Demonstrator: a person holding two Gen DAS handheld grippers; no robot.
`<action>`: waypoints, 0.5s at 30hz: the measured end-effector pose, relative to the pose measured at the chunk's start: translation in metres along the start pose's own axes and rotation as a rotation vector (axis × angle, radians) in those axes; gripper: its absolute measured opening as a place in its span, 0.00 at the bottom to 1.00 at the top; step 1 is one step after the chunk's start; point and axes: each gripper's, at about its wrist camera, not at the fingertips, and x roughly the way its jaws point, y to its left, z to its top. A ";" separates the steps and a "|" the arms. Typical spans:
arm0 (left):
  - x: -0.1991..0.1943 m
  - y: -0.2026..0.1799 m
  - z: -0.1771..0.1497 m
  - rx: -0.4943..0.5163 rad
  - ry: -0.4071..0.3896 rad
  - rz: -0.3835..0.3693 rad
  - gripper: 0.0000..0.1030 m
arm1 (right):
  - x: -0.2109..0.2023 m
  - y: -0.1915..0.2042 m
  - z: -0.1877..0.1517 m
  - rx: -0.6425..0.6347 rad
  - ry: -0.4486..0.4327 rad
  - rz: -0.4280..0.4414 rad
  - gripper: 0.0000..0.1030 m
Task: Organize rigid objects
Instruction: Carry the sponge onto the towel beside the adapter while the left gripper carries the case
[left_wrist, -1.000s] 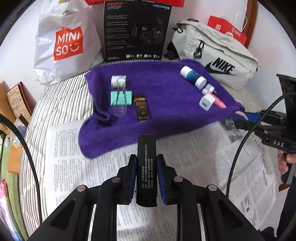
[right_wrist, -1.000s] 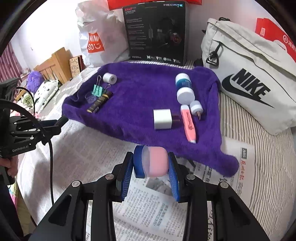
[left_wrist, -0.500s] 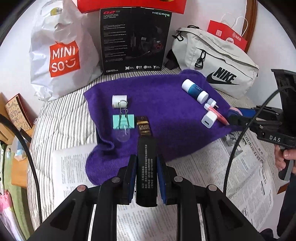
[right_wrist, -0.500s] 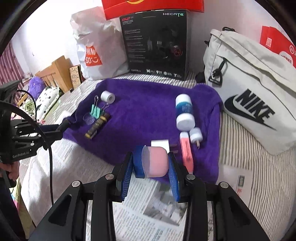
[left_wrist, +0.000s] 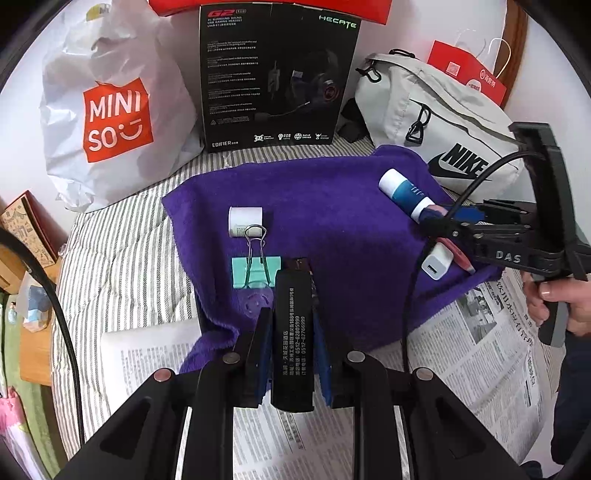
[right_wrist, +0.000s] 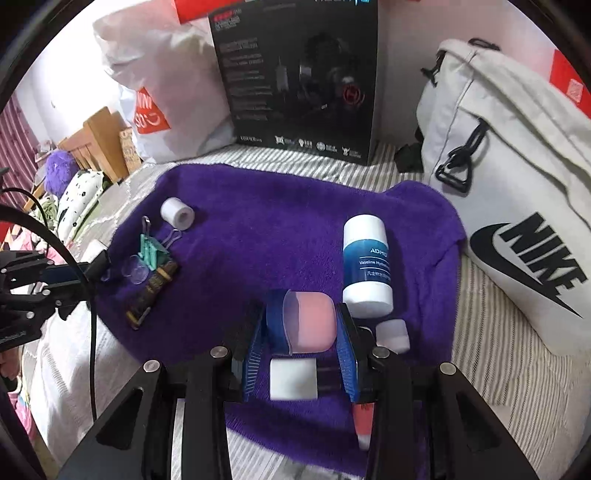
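Note:
My left gripper is shut on a black bar printed with white text, held over the near edge of the purple towel. Just ahead lie a teal binder clip, a white tape roll and a clear disc. My right gripper is shut on a pink block with a clear cover, above the towel's right part. Under it lie a white charger, a blue and white bottle, a small white cap and a pink highlighter. A brown bar lies at the left.
A white Miniso bag, a black headphone box and a grey Nike bag stand behind the towel. Newspaper covers the striped bedsheet in front. A person's hand holds the right gripper's handle.
Both grippers have moved forward from over the newspaper to over the towel, each still holding its object. The right one now hangs over the charger and highlighter.

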 end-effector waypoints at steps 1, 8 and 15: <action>0.002 0.000 0.001 0.001 0.002 0.001 0.20 | 0.004 0.000 0.001 -0.003 0.008 -0.004 0.36; 0.012 0.008 0.009 0.005 0.004 -0.008 0.20 | 0.031 -0.005 0.003 0.000 0.055 -0.017 0.36; 0.021 0.011 0.010 0.009 0.015 -0.024 0.20 | 0.043 -0.006 0.004 -0.003 0.072 -0.027 0.36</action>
